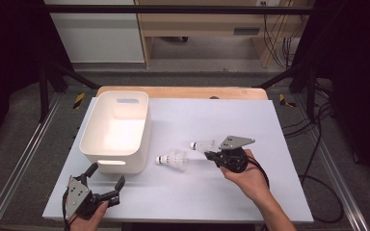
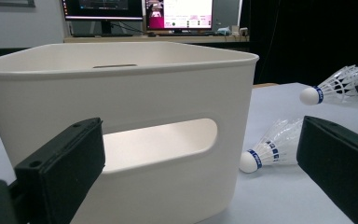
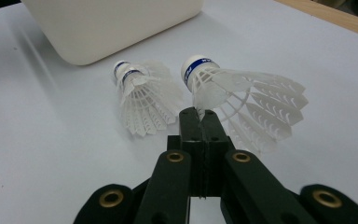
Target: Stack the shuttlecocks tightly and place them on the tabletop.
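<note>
White tabletop [image 1: 250, 125] on a pale wooden base, dark floor and cable runs around it, monitors at the back of the room.

Item 1: held shuttlecock [image 3: 242, 100], white feather skirt, rounded cork tip with a blue band. Right hand-held gripper [image 3: 199, 114], jaws pressed together, pinches a thin edge of the skirt; the shuttlecock hangs above the tabletop, right of the bin.

Item 2: second shuttlecock [image 1: 172, 159], same make, lying on its side just beside the bin's near corner.

Item 3: bin [image 1: 91, 144], white plastic, smooth, rounded corners, slot handles in the end walls, open top, apparently empty, though its floor is washed out by glare.

Item 4: left hand-held gripper [image 1: 107, 185], jaws spread, nothing between them, near the tabletop's front edge, pointing at the bin.

Handling note: feathers are light and crush easily, and the pinch looks slight. Carry it level and slowly over the rim, tip clear of the wall, then release low inside.
</note>
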Tool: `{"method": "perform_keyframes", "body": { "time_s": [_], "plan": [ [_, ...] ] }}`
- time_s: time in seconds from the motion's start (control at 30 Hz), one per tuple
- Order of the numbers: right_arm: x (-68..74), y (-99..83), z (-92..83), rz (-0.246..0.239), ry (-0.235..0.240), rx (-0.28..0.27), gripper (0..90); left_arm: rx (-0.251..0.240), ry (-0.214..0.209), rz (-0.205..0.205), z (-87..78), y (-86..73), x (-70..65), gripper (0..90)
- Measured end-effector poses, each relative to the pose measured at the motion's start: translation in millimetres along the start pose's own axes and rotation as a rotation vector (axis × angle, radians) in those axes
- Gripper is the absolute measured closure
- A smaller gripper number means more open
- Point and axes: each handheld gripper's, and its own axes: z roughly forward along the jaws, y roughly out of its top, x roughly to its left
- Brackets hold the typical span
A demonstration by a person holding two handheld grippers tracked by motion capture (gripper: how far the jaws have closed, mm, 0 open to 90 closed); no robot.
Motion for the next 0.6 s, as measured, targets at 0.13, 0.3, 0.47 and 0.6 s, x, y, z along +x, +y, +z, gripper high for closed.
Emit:
{"method": "perform_keyframes", "body": {
  "time_s": [0.13,0.3,0.47,0.6],
  "plan": [
    [2.0,-10.9,-3.8,0.012,0.000,-0.003,90.0,0.000,-0.003,0.006,0.1,0.3,-0.3,1.1],
    [7.9,-22.2,-9.5,0.015,0.003,-0.001,90.0,-0.002,0.004,0.004,-1.6,0.0,1.2,1.0],
    [15.9,-31.0,-7.6,0.012,0.017,0.011,90.0,-0.008,0.004,-0.004,-1.9,0.2,2.4,1.0],
    [20.4,-33.7,-2.9,0.019,0.024,0.013,90.0,-0.006,0.000,0.001,-2.6,0.3,1.1,1.0]
  ]
}}
